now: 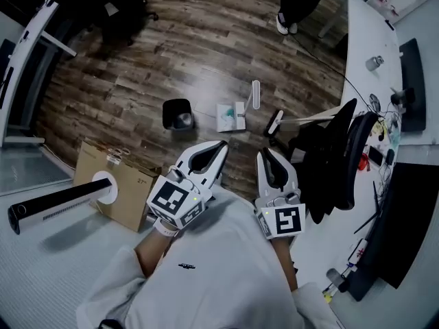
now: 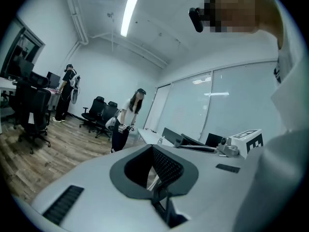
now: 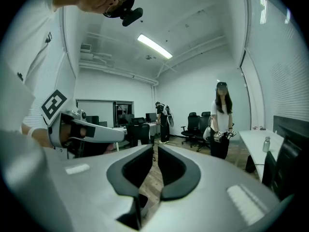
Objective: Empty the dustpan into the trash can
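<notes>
A small black trash can (image 1: pixel 177 114) stands on the wooden floor ahead of me. To its right lies a flat white and teal thing (image 1: pixel 230 116) that looks like the dustpan, with a white brush (image 1: pixel 256 94) just beyond it. Both grippers are held level at my chest, well short of these. The left gripper (image 1: pixel 223 144) (image 2: pixel 152 148) is shut and empty. The right gripper (image 1: pixel 265 153) (image 3: pixel 155 151) holds nothing; its jaws stand a narrow slit apart, with floor showing through. Neither gripper view shows the can or the dustpan.
A cardboard box (image 1: pixel 118 185) and a long black-and-white cylinder (image 1: pixel 55 205) lie at my left. A black office chair (image 1: pixel 339 157) draped with dark cloth stands at my right, a pale stick (image 1: pixel 309 117) leaning on it. A white desk (image 1: pixel 374 53) runs along the right. A person (image 1: pixel 296 5) stands further back.
</notes>
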`<state>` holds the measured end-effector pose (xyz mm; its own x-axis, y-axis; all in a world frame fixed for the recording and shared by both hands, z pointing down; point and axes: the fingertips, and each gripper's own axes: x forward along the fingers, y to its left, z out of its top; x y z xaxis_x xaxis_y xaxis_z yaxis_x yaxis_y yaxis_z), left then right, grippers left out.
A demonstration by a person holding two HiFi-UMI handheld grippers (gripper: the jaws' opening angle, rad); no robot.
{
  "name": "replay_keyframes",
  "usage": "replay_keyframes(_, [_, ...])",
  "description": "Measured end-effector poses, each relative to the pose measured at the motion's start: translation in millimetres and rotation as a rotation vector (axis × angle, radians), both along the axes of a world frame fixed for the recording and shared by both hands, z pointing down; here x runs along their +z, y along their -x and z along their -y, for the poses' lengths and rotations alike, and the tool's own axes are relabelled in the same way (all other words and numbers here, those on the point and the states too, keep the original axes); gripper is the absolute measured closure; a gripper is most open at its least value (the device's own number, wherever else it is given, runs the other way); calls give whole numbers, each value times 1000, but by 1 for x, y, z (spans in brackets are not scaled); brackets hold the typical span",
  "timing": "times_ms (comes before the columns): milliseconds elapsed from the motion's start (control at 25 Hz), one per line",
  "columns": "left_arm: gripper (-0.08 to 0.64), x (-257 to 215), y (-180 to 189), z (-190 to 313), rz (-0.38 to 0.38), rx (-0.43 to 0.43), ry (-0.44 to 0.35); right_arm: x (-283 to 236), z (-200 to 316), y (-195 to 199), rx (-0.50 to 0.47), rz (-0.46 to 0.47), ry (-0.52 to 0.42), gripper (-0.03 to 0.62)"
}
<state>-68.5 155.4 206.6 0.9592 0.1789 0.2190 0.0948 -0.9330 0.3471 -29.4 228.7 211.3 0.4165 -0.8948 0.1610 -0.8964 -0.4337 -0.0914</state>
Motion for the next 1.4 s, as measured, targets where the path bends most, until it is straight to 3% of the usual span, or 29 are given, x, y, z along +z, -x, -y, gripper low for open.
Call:
replay_keyframes(280, [554,7,-29,94,0,-11,23,-1,89,-45,36,-2,-8,560])
replay_keyframes(480, [554,16,-44,132,8,-11,23,5,121,-62,57,6,-2,560])
replay_keyframes(760, [554,30,-71,130,39,13,56,31,125,-87,59,56,35,535])
replay_keyframes(1240, [554,53,-103,137,79,37,33,74,134,-116,53,110,90,460])
replay_keyframes(1320, [554,61,-109,136,90,41,41,83,134,-126,80,126,64,460])
replay_keyframes(1400, [554,72,-114,135,108,42,71,95,136,-134,98,141,52,511])
